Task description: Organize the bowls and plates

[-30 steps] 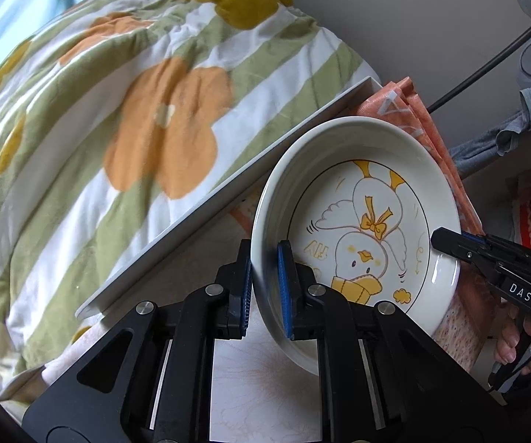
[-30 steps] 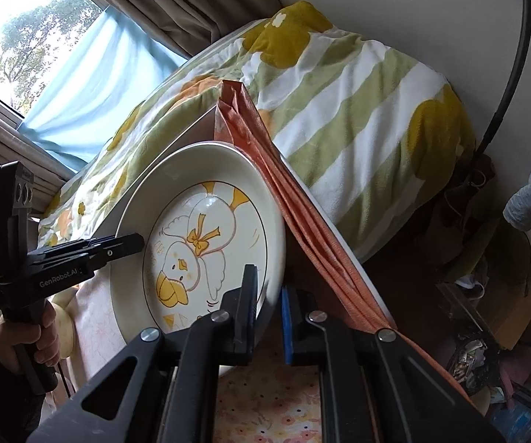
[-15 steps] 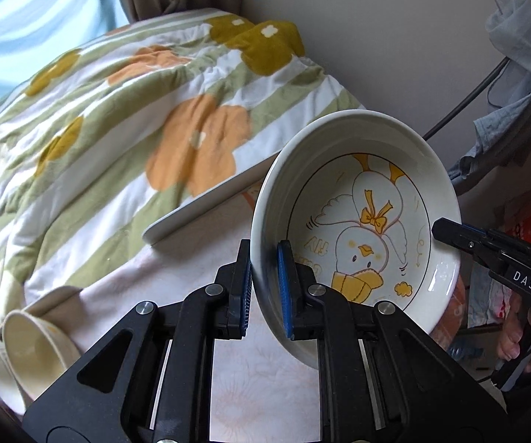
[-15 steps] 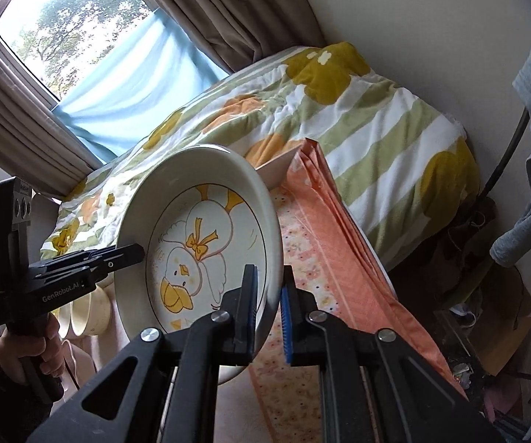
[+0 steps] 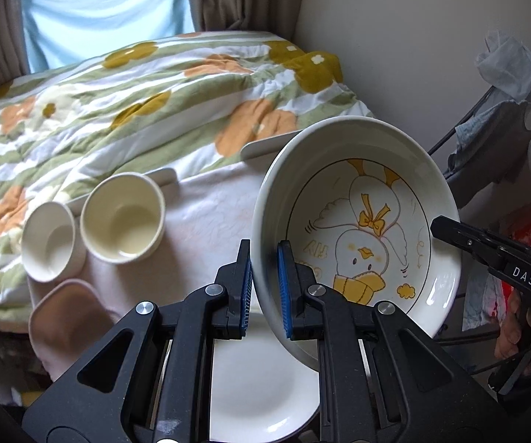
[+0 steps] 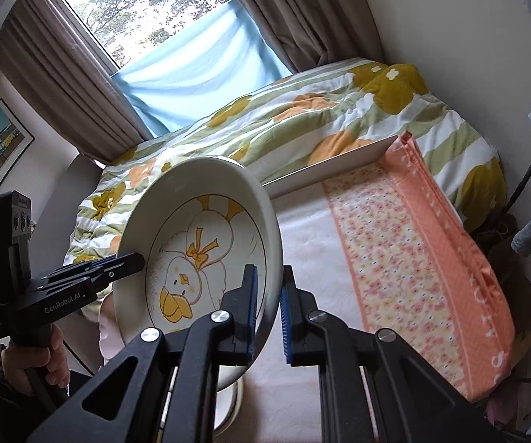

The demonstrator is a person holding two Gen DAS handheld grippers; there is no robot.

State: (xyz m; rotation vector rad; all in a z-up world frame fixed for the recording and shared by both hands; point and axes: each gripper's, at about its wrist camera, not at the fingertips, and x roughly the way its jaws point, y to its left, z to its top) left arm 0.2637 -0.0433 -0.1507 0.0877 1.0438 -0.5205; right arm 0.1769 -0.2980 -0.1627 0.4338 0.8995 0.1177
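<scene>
Carrying a deep plate (image 5: 357, 229) between two grippers is the step in hand, and by the look of it the plate is on its way to be stacked with the other dishes. Nearest the left wrist camera, the left gripper (image 5: 265, 288) is closed to a narrow gap on the plate's rim, one blue pad on the outside wall and one inside, so the plate hangs tilted on edge with its duck drawing facing the right side. On the opposite rim the right gripper (image 6: 267, 310) pinches the plate (image 6: 199, 254) in the same way, its jaws drawn tight with only the thickness of the wall between them. Directly below the held plate lies a plain white plate (image 5: 261, 387) on the cloth-covered surface (image 5: 206, 217); I judge this the likely landing spot. The next move would call for both grippers to level the plate together, lower it squarely over the white one, and let go only once it rests flat, since an uneven release could let it slip or knock the rim. Farther left stand two cream bowls (image 5: 123, 217), side by side and nearly touching, with a pink square dish (image 5: 68, 317) in front of them. Beyond the surface lie the flowered quilt (image 5: 154, 92) on the bed and the window curtain (image 6: 191, 70).
</scene>
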